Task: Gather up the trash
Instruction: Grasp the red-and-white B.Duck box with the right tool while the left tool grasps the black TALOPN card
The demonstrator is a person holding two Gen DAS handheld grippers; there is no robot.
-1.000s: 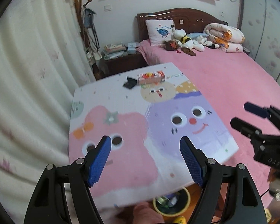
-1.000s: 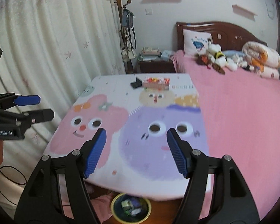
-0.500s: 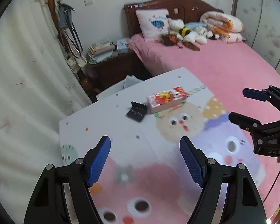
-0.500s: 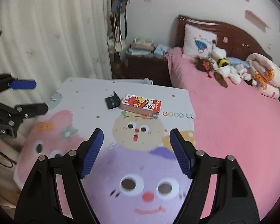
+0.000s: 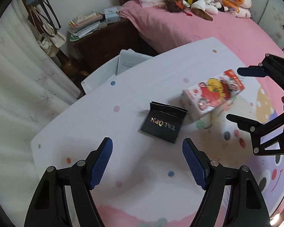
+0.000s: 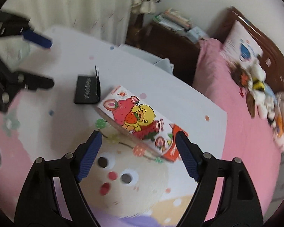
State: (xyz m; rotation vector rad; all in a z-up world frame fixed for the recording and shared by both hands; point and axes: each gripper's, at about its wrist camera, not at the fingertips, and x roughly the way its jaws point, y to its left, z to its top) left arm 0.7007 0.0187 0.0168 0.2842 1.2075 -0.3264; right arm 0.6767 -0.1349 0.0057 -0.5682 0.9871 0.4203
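While right gripper (image 6: 138, 147) fingers widen – left gripper (image 5: 147, 158) gapes, empty.

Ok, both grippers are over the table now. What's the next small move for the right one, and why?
Probably ease the right gripper down and forward over the strawberry box. Its jaws are opening, the box's near end lies between the fingertips but nothing is pinched, and the box lies flat on the table. The left gripper faces the black packet.

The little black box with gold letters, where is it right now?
The black box lies flat on the cartoon-print table, just ahead of the left gripper in its view, close beside the strawberry carton but apart from it.
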